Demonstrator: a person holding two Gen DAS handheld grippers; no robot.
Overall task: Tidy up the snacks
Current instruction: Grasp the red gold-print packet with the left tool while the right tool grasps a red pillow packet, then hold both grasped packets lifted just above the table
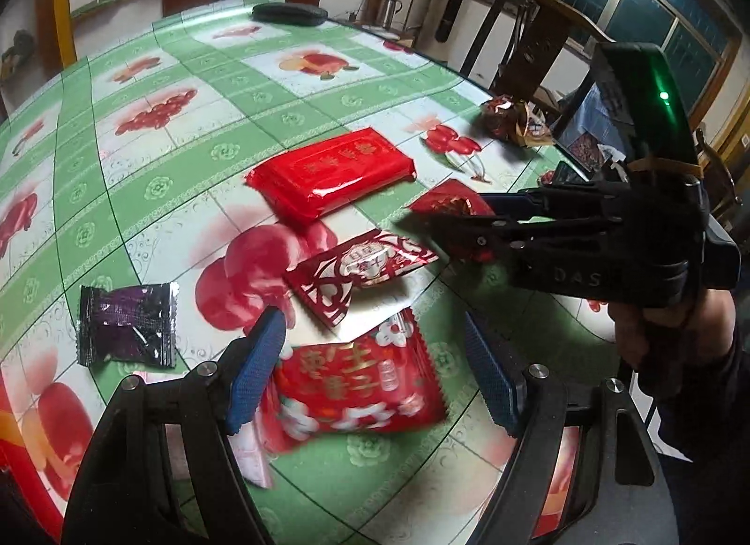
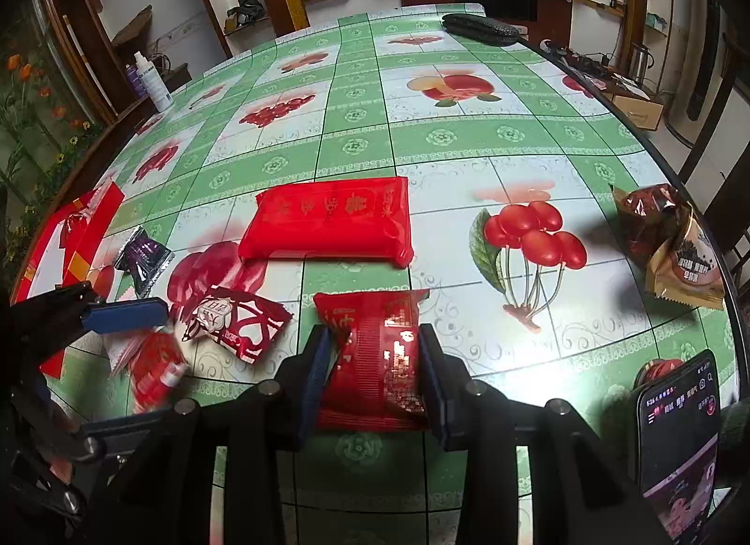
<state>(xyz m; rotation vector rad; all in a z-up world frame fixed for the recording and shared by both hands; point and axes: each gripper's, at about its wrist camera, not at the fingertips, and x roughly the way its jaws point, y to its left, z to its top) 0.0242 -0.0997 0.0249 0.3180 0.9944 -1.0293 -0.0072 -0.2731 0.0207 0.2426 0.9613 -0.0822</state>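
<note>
My left gripper [image 1: 375,371] is open, its blue pads either side of a red snack packet with white characters [image 1: 356,395], blurred, just above the table; that packet shows in the right wrist view [image 2: 152,369]. My right gripper [image 2: 372,374] is shut on a dark red snack packet [image 2: 375,357], also seen in the left wrist view [image 1: 452,209]. A large red pack [image 1: 330,174] [image 2: 330,219] lies mid-table. A red-and-white patterned packet [image 1: 361,270] [image 2: 236,317] and a purple packet [image 1: 126,324] [image 2: 143,254] lie nearby.
Brown and red-brown packets [image 2: 665,245] [image 1: 511,118] lie near the table's right edge. A phone [image 2: 679,442] stands at the near right. A red box [image 2: 70,235] sits at the left edge. A dark case [image 2: 480,26] and a white bottle [image 2: 154,83] are far off.
</note>
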